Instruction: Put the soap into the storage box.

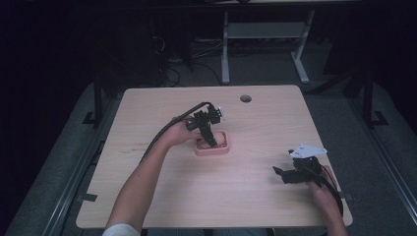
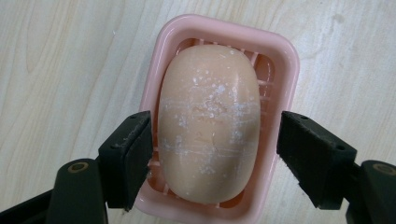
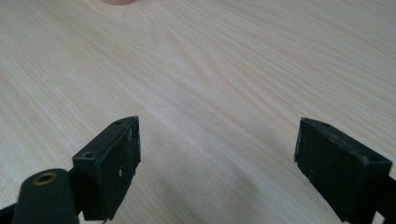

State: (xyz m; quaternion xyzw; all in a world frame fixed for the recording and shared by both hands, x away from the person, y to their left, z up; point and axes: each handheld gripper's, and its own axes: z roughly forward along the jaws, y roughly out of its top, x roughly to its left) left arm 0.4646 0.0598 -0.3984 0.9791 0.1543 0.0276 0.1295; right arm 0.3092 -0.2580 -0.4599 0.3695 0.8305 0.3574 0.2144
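In the high view the soap dish is partly covered by the left gripper, and the soap cannot be made out there. The left gripper view shows a peach oval soap, flecked and scored with white, lying in the pink slotted dish near the table's middle. The jaws stand open either side of the soap, apparently not gripping it. The right gripper hangs wide open, empty, over bare wood.
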